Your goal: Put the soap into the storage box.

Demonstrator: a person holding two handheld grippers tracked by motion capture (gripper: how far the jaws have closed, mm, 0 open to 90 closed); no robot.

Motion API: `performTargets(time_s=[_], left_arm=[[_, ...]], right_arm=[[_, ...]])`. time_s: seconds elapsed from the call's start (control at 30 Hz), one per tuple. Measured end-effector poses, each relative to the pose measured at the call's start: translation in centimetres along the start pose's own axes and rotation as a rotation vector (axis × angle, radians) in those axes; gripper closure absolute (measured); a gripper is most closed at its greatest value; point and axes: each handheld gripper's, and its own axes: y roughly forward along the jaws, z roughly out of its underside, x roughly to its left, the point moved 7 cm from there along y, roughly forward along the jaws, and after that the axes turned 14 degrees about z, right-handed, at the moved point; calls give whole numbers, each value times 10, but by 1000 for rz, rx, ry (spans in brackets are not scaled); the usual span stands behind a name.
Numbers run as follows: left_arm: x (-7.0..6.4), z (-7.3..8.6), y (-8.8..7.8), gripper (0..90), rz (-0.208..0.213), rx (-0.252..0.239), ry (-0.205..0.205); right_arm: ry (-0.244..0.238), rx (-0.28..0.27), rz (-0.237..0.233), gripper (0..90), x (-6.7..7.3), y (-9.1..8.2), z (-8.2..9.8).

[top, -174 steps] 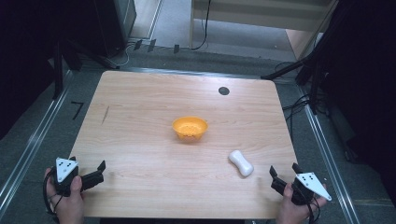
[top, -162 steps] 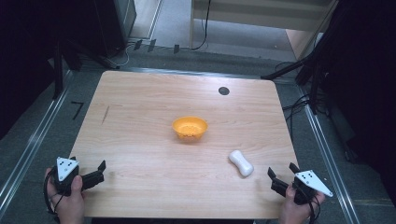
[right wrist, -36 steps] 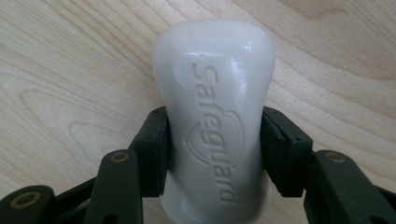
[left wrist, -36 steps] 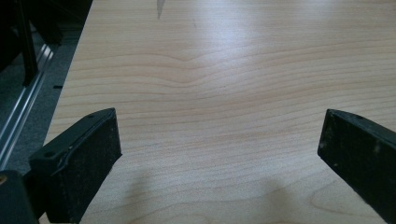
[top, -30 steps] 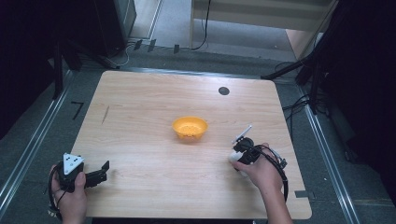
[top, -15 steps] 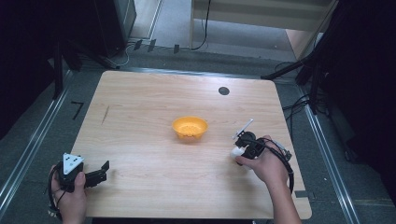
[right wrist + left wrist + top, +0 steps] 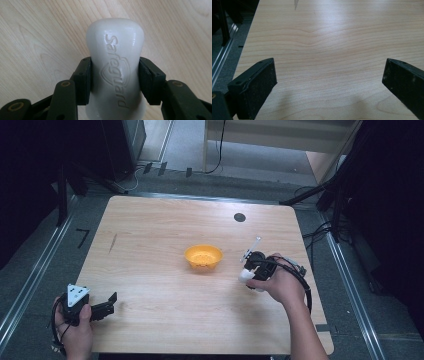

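Right of centre on the wooden table (image 7: 165, 235), the right gripper (image 7: 250, 270) is clamped on a white soap bar (image 7: 115, 72). Right gripper view: both black pads press the bar's narrowed waist, one each side, embossed "Safeguard" lettering facing the camera, rounded end sticking out past the jaws, wood grain behind it. High view: the soap shows as a small white patch (image 7: 246, 275) at the gripper's front, just right of the orange bowl (image 7: 203, 256) and not touching it. Whether the bar is clear of the tabletop cannot be told from that angle. The person's right hand (image 7: 280, 282) wraps the gripper body, forearm coming in from the bottom edge, cable looping around the wrist.

Left gripper (image 7: 107, 302) sits near the table's front left corner, held by the left hand (image 7: 75, 327), grey three-cornered plate on top. Left gripper view: its jaws are spread wide, nothing between them but bare wood.

Bowl sits roughly mid-table. Small dark round disc (image 7: 239, 217) lies toward the far edge, well apart from the bowl and both grippers.
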Motion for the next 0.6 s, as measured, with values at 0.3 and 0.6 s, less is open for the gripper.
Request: performTargets(time_s=[0.3, 0.6], left_arm=[[0, 0, 0, 0, 6, -4, -3], [-1, 0, -1, 0, 12, -7, 0]], right_arm=[[-94, -39, -13, 505, -3, -4, -26], [-186, -113, -26, 506, -2, -10, -50]])
